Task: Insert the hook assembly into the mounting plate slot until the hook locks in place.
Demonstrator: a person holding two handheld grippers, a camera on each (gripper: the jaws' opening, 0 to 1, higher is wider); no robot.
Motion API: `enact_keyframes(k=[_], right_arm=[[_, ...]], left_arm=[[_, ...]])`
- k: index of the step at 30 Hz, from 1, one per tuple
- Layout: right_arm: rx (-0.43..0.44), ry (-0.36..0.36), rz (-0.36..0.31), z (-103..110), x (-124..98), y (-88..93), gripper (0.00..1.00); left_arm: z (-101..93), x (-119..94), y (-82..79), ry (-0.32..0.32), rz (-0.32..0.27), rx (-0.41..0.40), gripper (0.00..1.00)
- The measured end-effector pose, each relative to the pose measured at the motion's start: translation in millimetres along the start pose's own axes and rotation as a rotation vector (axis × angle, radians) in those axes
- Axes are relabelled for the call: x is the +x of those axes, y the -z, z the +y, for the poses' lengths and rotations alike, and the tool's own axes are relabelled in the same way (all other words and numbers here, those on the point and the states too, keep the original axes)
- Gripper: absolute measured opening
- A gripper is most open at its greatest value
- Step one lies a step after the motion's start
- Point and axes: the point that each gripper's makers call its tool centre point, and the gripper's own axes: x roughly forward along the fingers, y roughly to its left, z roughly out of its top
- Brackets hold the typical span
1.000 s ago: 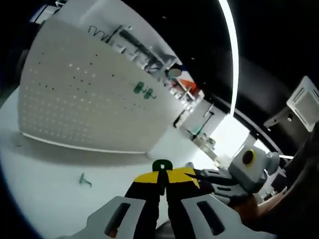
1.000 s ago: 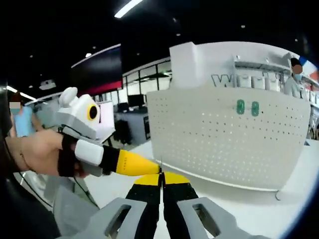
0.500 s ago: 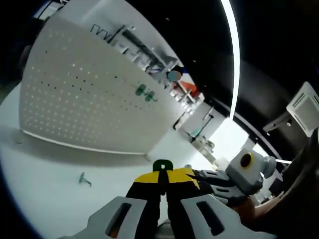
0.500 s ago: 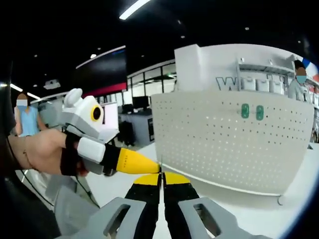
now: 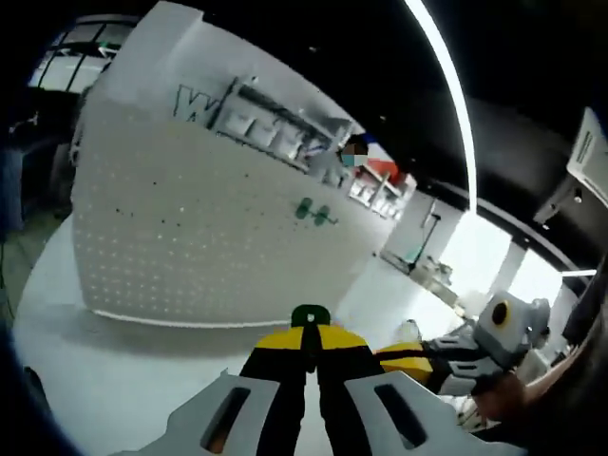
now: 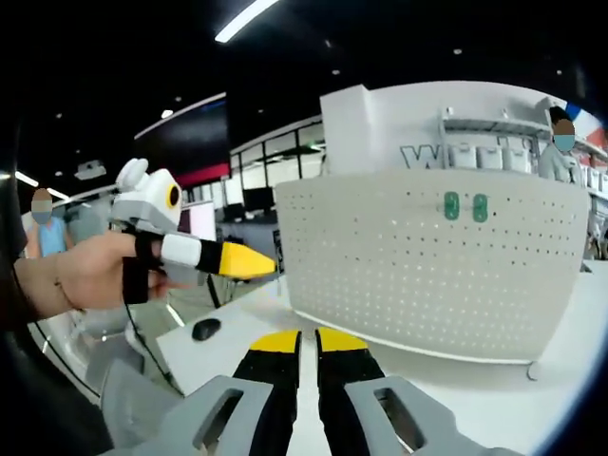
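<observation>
Green hook pinched at the left gripper tips, pegboard well ahead with two green hooks already mounted. Right gripper slightly parted, empty. Risk: slipping or missing the holes through poor alignment.

The white pegboard, dotted all over with rows of small holes, wore two green hooks, a green piece showed at the left gripper with its black, yellow-tipped jaws, and the right gripper matched it above the white table.
</observation>
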Motion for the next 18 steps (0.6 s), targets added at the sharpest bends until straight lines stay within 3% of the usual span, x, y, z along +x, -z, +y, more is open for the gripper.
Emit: enact_keyframes(k=[10, 18], right_arm=[[0.013, 0.005, 0.041, -4.4, -3.6, 20.2, 0.04], [0.027, 0.009, 0.084, -8.2, -7.6, 37.0, 0.04]], left_arm=[[54.3, 3.9, -51.7, -0.165, -0.080, 0.130, 0.02], [84.5, 16.7, -77.4, -0.241, -0.098, 0.185, 0.02]])
